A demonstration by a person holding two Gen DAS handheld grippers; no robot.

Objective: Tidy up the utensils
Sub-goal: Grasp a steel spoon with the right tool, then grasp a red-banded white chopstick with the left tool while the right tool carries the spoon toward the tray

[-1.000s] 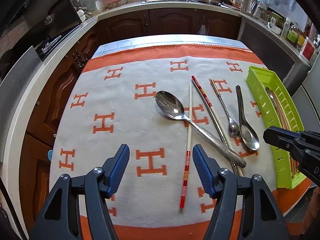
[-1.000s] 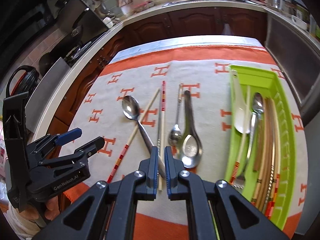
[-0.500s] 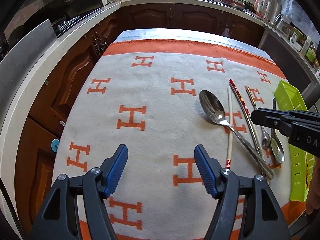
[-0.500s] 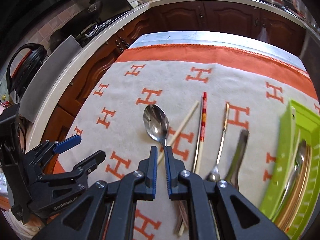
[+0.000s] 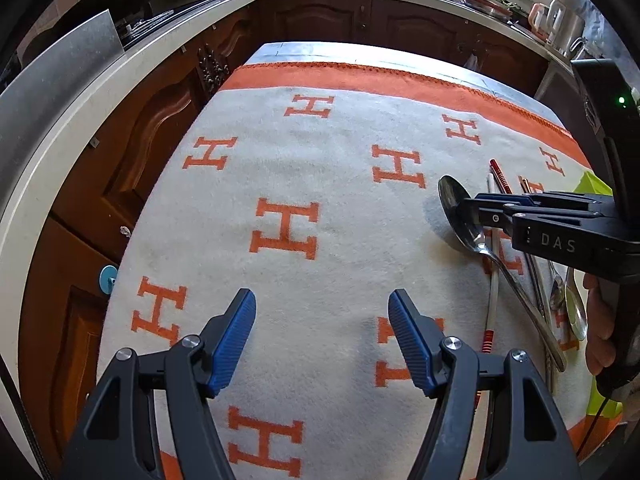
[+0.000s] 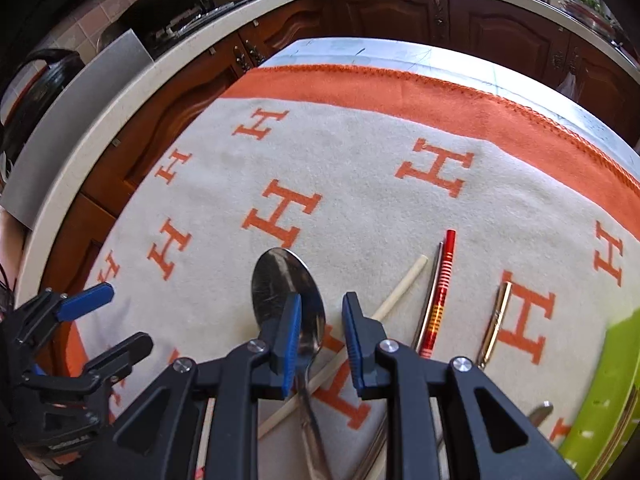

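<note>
The right tongs (image 6: 320, 336) point steeply down over the big spoon (image 6: 286, 284); their jaws are opening, the spoon's neck lies between them, and the pads do not press it. The spoon lies on the blanket (image 6: 360, 184) that covers the surface, across a chopstick (image 6: 400, 288). The left tongs (image 5: 322, 336) hang open over bare blanket, to the left, holding nothing. A green tray (image 6: 612, 380) is at the right.

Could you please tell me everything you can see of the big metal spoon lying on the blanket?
The big spoon is shiny metal with an oval bowl and a long slim handle. It lies flat on the H-patterned blanket, bowl up, its handle crossing over a pale chopstick. The right gripper hangs above its neck, opening; nothing grips it.
</note>
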